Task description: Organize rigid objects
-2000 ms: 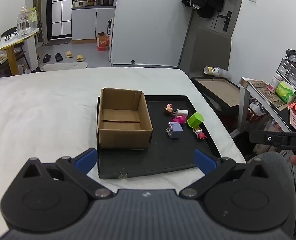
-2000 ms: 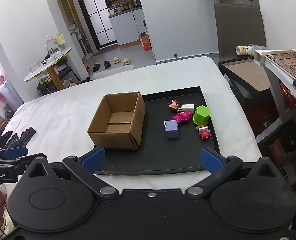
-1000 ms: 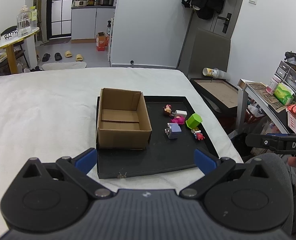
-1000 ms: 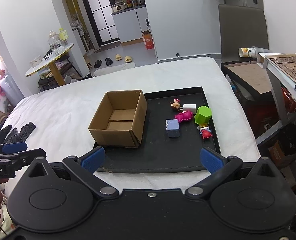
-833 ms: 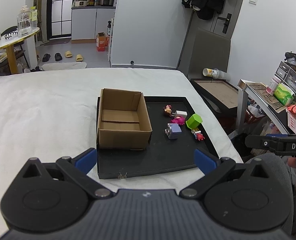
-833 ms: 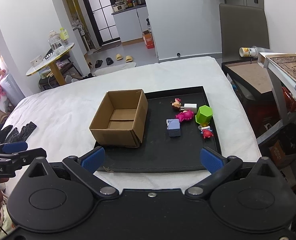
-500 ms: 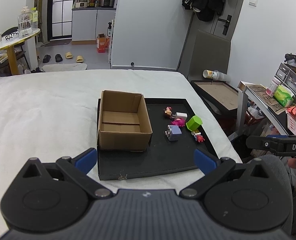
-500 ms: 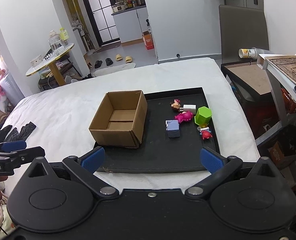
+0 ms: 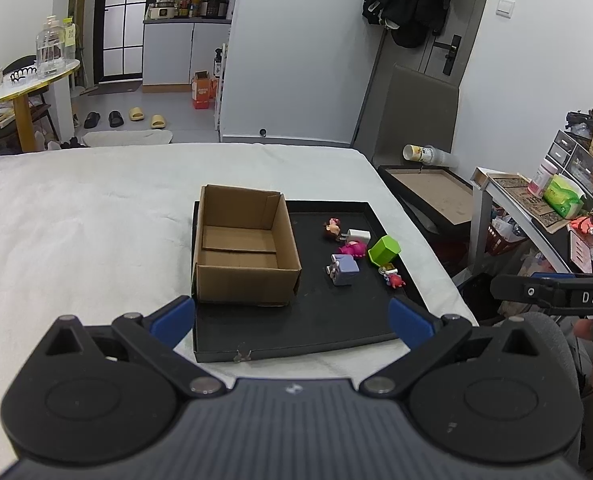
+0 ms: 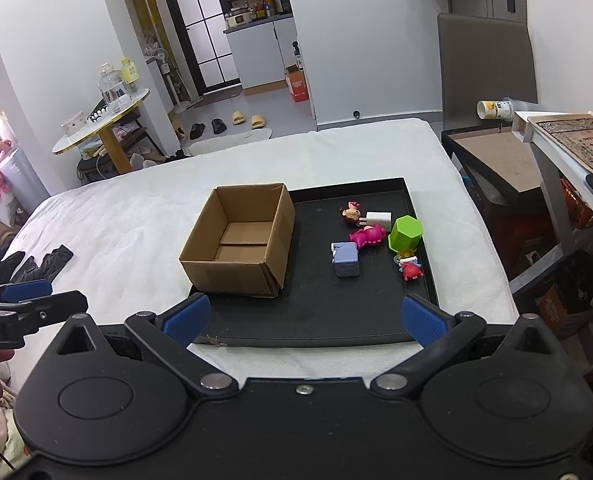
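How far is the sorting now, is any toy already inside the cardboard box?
Nothing is sorted yet: the cardboard box is empty. Nothing is in hand; the left hand-held gripper and right hand-held gripper are open, short of the black tray. Left to move: green block, purple cube, white charger and the small figures.

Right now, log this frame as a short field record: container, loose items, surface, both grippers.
container: cardboard box, open top, nothing visible inside, left part of black tray
loose items: green cup, purple block, white charger, pink figure, red figure, doll head, all on tray right of box
surface: white bed cover
left gripper: open, holding nothing
right gripper: open, holding nothing
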Motion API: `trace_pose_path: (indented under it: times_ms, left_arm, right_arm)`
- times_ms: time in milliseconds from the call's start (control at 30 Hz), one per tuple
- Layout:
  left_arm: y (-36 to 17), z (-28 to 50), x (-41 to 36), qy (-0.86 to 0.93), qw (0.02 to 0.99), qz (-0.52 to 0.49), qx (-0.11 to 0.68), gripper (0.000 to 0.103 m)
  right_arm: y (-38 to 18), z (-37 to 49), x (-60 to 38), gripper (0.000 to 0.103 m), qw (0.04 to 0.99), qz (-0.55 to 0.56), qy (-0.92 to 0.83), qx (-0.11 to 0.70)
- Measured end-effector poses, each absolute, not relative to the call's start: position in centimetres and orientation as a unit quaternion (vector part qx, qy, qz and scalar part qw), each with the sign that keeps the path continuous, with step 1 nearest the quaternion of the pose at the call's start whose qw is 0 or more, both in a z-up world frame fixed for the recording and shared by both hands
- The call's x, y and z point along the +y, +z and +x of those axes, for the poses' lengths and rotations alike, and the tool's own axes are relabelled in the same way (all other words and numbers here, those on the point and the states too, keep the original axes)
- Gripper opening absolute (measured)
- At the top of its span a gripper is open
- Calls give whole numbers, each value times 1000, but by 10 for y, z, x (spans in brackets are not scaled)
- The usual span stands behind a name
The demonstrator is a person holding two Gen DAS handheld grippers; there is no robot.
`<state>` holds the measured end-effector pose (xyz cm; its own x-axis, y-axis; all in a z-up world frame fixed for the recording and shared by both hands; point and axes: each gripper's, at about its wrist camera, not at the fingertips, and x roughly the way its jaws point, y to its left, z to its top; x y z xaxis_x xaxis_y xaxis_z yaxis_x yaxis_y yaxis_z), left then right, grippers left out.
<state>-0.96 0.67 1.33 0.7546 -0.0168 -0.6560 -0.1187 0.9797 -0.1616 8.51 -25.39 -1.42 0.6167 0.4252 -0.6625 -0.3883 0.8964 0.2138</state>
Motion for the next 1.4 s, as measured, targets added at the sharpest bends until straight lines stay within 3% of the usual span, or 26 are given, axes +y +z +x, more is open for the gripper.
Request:
trace_pose_path:
  times_ms: [833, 1400]
  left_arm:
    - [10, -5, 10, 32, 930, -106, 350, 103]
    - [-18, 31, 18, 35, 920, -110, 374, 102]
  right_arm:
    - [-13, 85, -252, 103, 898, 15, 227, 377]
    - [-43, 121, -262, 103, 891, 26, 208, 402]
